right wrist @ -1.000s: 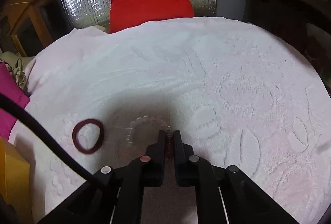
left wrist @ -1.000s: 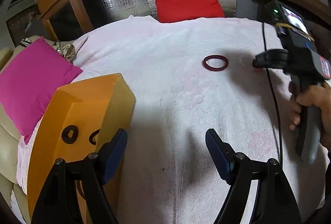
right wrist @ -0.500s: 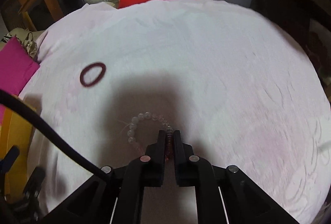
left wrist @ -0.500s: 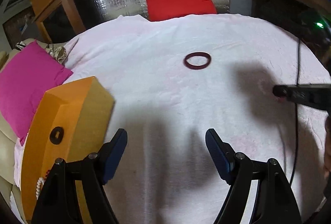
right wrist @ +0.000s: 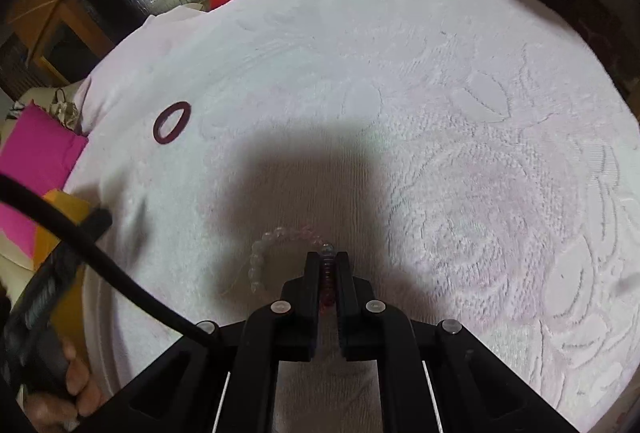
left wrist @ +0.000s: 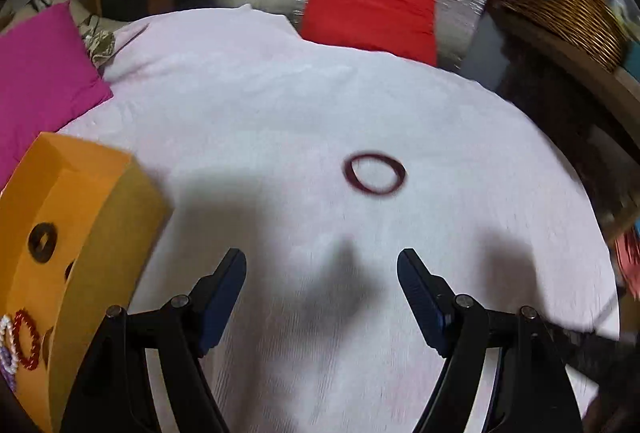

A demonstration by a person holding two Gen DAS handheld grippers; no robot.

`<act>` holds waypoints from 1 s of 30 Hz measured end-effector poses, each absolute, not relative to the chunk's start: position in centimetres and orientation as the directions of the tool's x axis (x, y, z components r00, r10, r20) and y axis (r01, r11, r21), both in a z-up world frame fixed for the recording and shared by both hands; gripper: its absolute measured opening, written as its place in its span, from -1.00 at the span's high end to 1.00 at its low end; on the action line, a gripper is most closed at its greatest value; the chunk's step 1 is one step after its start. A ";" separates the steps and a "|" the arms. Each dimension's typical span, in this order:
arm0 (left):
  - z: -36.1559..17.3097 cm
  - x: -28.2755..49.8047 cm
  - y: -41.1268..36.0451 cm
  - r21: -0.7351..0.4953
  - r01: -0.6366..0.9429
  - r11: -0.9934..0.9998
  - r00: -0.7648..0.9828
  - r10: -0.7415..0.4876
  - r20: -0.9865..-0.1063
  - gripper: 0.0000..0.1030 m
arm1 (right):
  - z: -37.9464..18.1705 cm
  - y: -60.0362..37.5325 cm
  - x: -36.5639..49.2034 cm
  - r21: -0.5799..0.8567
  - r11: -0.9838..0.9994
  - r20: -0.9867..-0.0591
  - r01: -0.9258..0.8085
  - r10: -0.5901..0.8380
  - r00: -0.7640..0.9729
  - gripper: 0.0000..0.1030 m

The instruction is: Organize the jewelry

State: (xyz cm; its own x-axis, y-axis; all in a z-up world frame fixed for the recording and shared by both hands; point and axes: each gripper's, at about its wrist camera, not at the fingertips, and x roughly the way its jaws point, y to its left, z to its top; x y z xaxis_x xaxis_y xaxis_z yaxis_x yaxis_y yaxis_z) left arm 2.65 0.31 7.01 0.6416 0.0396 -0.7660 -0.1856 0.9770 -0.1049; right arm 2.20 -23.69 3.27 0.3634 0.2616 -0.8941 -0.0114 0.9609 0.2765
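My right gripper (right wrist: pixel 327 258) is shut on a clear pale bead bracelet (right wrist: pixel 276 239), which hangs from the fingertips above the white towel (right wrist: pixel 440 113). A dark red ring bracelet (left wrist: pixel 374 173) lies flat on the towel ahead of my left gripper (left wrist: pixel 321 275), which is open and empty. The same ring shows in the right wrist view (right wrist: pixel 171 122) at the far left. An orange box (left wrist: pixel 72 217) stands at the left with a dark ring (left wrist: pixel 42 242), a red bead bracelet (left wrist: pixel 26 339) and a white bead bracelet (left wrist: pixel 6 343) inside.
A magenta cushion (left wrist: pixel 36 81) lies at the far left and a red cushion (left wrist: pixel 370 5) at the back against silver foil. A wicker basket (left wrist: pixel 560 1) sits on a shelf at the back right. The left hand-held device (right wrist: pixel 44 297) shows at the right view's left edge.
My right gripper has lifted and pulled back with the bead bracelet. My left gripper has swung right, so the dark red ring is now nearer and more centred; the right device left its view.
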 end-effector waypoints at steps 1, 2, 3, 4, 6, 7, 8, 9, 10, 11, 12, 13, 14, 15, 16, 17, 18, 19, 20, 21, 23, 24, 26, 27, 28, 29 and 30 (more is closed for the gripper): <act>6.8 3.7 0.5 -0.113 -0.210 0.971 0.640 0.049 -0.767 -0.52 | 3.2 -24.0 2.5 0.288 0.958 -0.893 -0.014 0.274 0.358 0.85; 6.6 4.4 0.7 -0.129 -0.222 0.966 0.641 0.045 -0.766 -0.52 | 3.2 -24.0 2.4 0.296 0.955 -0.891 -0.016 0.282 0.355 0.83; 6.4 5.2 0.8 -0.151 -0.236 0.960 0.644 0.038 -0.764 -0.52 | 3.2 -24.2 2.5 0.302 0.953 -0.890 -0.021 0.289 0.352 0.82; 6.3 5.7 0.9 -0.158 -0.243 0.957 0.644 0.038 -0.764 -0.52 | 3.2 -24.2 2.5 0.303 0.952 -0.890 -0.026 0.293 0.350 0.82; 6.3 7.1 0.8 -0.159 -0.250 0.955 0.648 0.043 -0.761 -0.52 | 3.3 -24.3 2.4 0.293 0.955 -0.889 -0.047 0.290 0.353 0.82; 6.3 7.7 0.8 -0.161 -0.250 0.955 0.658 0.046 -0.751 -0.52 | 3.3 -24.3 2.4 0.286 0.957 -0.890 -0.055 0.287 0.355 0.82; 6.2 8.1 0.7 -0.156 -0.252 0.955 0.661 0.052 -0.748 -0.52 | 3.4 -24.2 2.4 0.280 0.958 -0.890 -0.062 0.283 0.357 0.82; 5.9 8.6 0.7 -0.145 -0.255 0.956 0.657 0.061 -0.752 -0.52 | 3.4 -24.2 2.5 0.276 0.959 -0.890 -0.066 0.281 0.358 0.82; 5.6 9.0 0.7 -0.140 -0.258 0.956 0.650 0.065 -0.757 -0.52 | 3.3 -23.9 2.6 0.273 0.959 -0.890 -0.071 0.280 0.360 0.82; 5.2 9.3 0.9 -0.142 -0.262 0.955 0.647 0.064 -0.760 -0.51 | 3.2 -23.8 2.8 0.272 0.959 -0.889 -0.075 0.281 0.361 0.82; 4.9 9.7 1.0 -0.146 -0.265 0.953 0.644 0.062 -0.763 -0.45 | 3.2 -23.8 2.7 0.273 0.959 -0.887 -0.080 0.283 0.364 0.82; 4.5 10.1 0.9 -0.149 -0.266 0.952 0.638 0.058 -0.768 -0.35 | 3.1 -23.9 2.8 0.275 0.958 -0.886 -0.083 0.286 0.365 0.82; 4.2 10.3 0.8 -0.148 -0.264 0.953 0.632 0.054 -0.773 -0.30 | 3.1 -23.9 2.8 0.275 0.957 -0.885 -0.087 0.288 0.367 0.82; 4.1 10.6 0.7 -0.146 -0.259 0.955 0.628 0.052 -0.777 -0.22 | 3.2 -23.9 2.7 0.274 0.958 -0.884 -0.091 0.287 0.369 0.82; 3.9 10.9 0.6 -0.142 -0.255 0.957 0.625 0.051 -0.779 -0.12 | 3.1 -23.8 2.6 0.271 0.958 -0.883 -0.093 0.286 0.371 0.82; 3.6 11.2 0.4 -0.126 -0.251 0.960 0.619 0.059 -0.784 -0.11 | 3.2 -23.8 2.4 0.269 0.959 -0.883 -0.094 0.284 0.373 0.82; 3.6 11.2 0.1 -0.114 -0.250 0.962 0.618 0.067 -0.784 -0.07 | 3.2 -23.8 2.4 0.266 0.959 -0.884 -0.095 0.282 0.374 0.82; 3.5 11.3 0.1 -0.104 -0.245 0.964 0.619 0.073 -0.782 -0.02 | 3.3 -23.7 2.3 0.263 0.960 -0.884 -0.095 0.279 0.375 0.82; 3.4 11.5 -0.2 -0.089 -0.235 0.968 0.617 0.078 -0.783 0.01 | 3.3 -23.7 2.3 0.260 0.961 -0.884 -0.096 0.277 0.376 0.82; 3.2 11.6 -0.5 -0.071 -0.227 0.971 0.612 0.086 -0.786 0.07 | 3.3 -23.7 2.2 0.258 0.961 -0.885 -0.096 0.275 0.376 0.82; 3.1 11.7 -0.6 -0.053 -0.209 0.976 0.612 0.089 -0.786 0.18 | 3.4 -23.6 2.2 0.256 0.962 -0.886 -0.097 0.274 0.375 0.82; 3.1 11.7 -0.7 -0.045 -0.199 0.979 0.611 0.088 -0.787 0.31 | 3.4 -23.6 2.3 0.257 0.962 -0.887 -0.096 0.274 0.373 0.82; 3.1 11.6 -1.2 -0.020 -0.175 0.984 0.604 0.091 -0.792 0.52 | 3.4 -23.6 2.4 0.260 0.961 -0.887 -0.092 0.275 0.370 0.82; 3.2 11.4 -1.4 -0.008 -0.162 0.987 0.597 0.091 -0.797 0.61 | 3.4 -23.7 2.5 0.262 0.961 -0.887 -0.091 0.277 0.369 0.82; 3.2 11.2 -1.5 -0.001 -0.148 0.989 0.591 0.087 -0.802 0.68 | 3.4 -23.7 2.5 0.264 0.960 -0.887 -0.089 0.278 0.368 0.82; 3.3 10.9 -1.6 0.007 -0.135 0.991 0.586 0.085 -0.806 0.71 | 3.4 -23.7 2.6 0.265 0.960 -0.888 -0.087 0.279 0.367 0.82; 3.4 10.4 -1.8 0.017 -0.120 0.993 0.582 0.084 -0.809 0.74 | 3.5 -23.7 2.6 0.267 0.960 -0.888 -0.084 0.279 0.364 0.82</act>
State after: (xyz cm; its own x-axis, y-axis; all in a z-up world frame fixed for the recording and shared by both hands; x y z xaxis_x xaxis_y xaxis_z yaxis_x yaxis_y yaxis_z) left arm 10.39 -1.79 3.36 0.5819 0.0839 -0.8089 -0.1201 0.9926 0.0165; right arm 2.64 -23.75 3.48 0.3644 0.2791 -0.8884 -0.0838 0.9600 0.2672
